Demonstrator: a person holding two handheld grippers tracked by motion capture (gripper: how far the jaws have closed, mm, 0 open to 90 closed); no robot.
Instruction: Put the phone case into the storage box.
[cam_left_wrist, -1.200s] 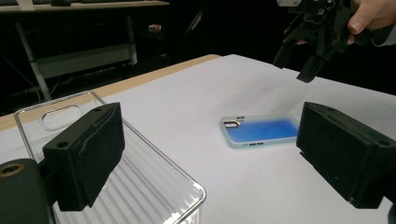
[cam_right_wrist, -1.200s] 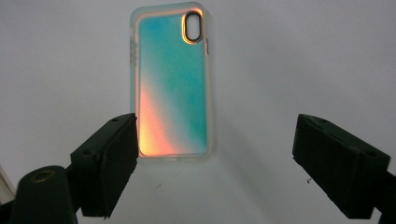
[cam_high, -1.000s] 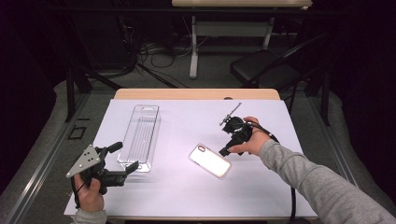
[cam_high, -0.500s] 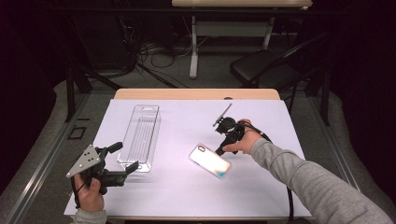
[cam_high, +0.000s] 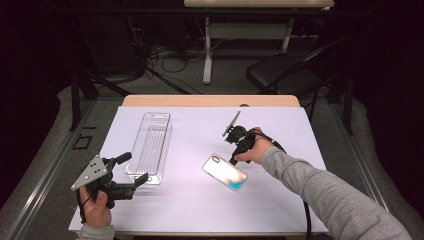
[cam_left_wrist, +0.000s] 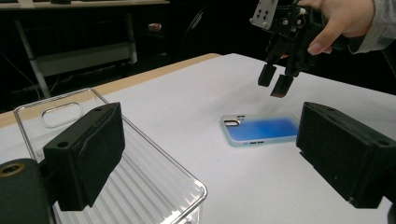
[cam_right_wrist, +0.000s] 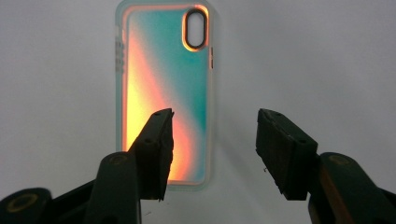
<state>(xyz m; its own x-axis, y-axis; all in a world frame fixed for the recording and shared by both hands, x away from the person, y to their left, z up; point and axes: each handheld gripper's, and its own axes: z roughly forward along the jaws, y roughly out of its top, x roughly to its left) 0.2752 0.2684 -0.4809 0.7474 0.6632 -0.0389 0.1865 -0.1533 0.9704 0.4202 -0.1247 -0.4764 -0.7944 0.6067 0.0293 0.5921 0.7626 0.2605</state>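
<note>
An iridescent phone case (cam_high: 224, 172) lies flat on the white table cover, right of centre; it looks blue in the left gripper view (cam_left_wrist: 261, 129) and orange-teal in the right gripper view (cam_right_wrist: 163, 93). My right gripper (cam_high: 233, 159) hovers just above its near end (cam_right_wrist: 215, 149), pointing down. Its jaws have just been closing and stand partly open, with nothing pressed between them; the left gripper view shows them (cam_left_wrist: 275, 83) above the case. A clear ribbed plastic tray (cam_high: 151, 145) lies at the left. My left gripper (cam_high: 132, 169) is open by that tray's near corner (cam_left_wrist: 212, 144).
The white cover (cam_high: 200, 210) spans the table, with a wooden strip (cam_high: 210, 101) along the far edge. A black chair (cam_high: 280, 75) and a desk frame with floor cables (cam_high: 207, 50) stand beyond the table. A cable (cam_high: 306, 215) trails along the right sleeve.
My right gripper has shifted left and lower toward the phone case, and its jaws have narrowed. The left gripper, the tray and the case have stayed put.
</note>
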